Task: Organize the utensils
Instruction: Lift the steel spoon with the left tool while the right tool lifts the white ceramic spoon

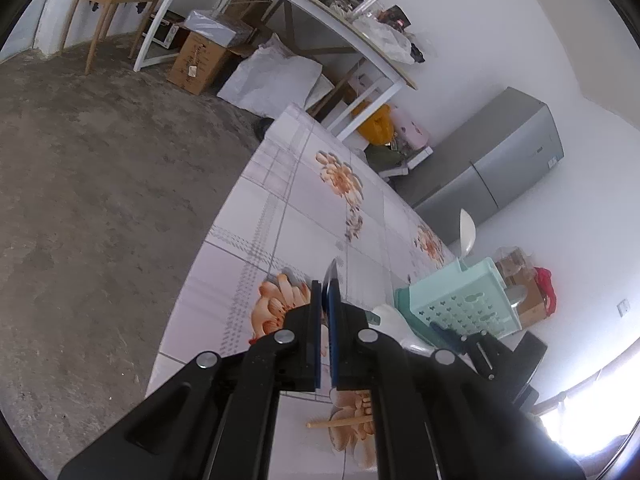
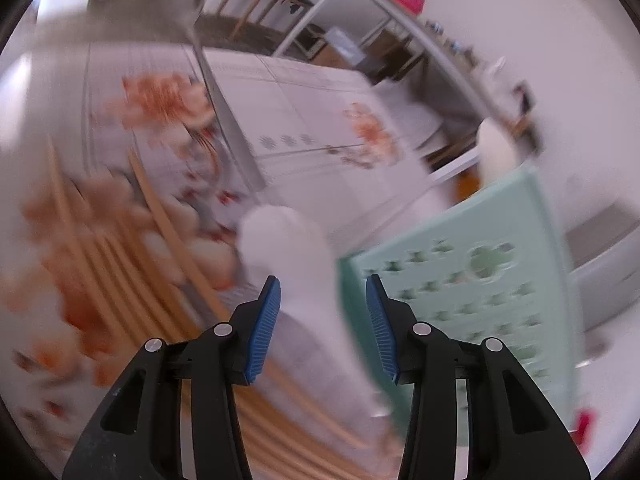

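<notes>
Left gripper (image 1: 327, 312) with jaws clamped on a metal spoon (image 1: 331, 280) held above the surface (image 1: 280, 208), right gripper (image 2: 323, 320) with jaws open over a white spoon (image 2: 296, 256) lying between chopsticks (image 2: 168, 216) and the mint basket (image 2: 472, 280).

Chopsticks (image 2: 160, 216) left of basket (image 2: 480, 280)
</notes>
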{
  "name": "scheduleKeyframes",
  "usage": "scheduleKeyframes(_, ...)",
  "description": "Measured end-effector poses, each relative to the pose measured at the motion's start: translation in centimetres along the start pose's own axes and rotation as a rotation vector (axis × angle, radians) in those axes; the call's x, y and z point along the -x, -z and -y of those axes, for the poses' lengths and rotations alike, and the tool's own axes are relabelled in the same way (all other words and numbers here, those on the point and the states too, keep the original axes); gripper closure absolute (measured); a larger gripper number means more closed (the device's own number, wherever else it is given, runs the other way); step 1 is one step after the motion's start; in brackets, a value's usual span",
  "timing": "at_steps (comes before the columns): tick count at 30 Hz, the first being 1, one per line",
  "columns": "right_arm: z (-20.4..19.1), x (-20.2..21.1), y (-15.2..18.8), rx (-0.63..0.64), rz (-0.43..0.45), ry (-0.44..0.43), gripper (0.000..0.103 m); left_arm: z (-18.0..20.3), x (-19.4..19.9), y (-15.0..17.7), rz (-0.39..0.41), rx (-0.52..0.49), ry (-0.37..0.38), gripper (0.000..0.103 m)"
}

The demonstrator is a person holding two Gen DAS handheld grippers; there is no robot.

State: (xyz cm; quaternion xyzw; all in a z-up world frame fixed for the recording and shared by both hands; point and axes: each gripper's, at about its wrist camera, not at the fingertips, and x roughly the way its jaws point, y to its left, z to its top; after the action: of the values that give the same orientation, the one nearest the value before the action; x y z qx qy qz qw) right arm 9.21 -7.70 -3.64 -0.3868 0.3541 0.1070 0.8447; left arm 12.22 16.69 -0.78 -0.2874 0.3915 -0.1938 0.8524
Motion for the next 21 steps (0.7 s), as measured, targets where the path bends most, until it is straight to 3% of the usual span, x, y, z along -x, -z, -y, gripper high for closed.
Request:
scheduleKeyframes(4, 2.1, -0.5, -1.1, -0.169, -0.024, -0.201, 0.040, -0.6, 0.7, -0.4, 0.024, 0.012, -0.016, 0.101)
scheduleKeyframes(8, 2.1, -2.1, -1.6, -0.209, -0.091, -0.252, 0.033, -0.8, 1.2, -0.6, 0.036, 0.016, -0.023, 0.101)
scheduleKeyframes(12, 3.1, -3.8, -1.9, -0.340, -0.127, -0.313, 0.022, -0.9, 1.5, -0.6, 0.040, 0.017, -0.026, 0.101)
scheduleKeyframes(14, 3.6, -4.6, -1.8, -0.386, -0.140, -0.316, 0.022, -0.9, 1.5, -0.7, 0.038, 0.019, -0.024, 0.101)
scheduleKeyframes(17, 4.6, -5.4, -1.3, -0.497, -0.166, -0.334, 0.030, -0.9, 1.5, -0.7, 0.037, 0.015, -0.024, 0.101)
scheduleKeyframes(21, 4.2, -5.1, -1.3, -0.496, -0.156, -0.305, 0.033, -0.9, 1.5, -0.7, 0.037, 0.016, -0.025, 0.100)
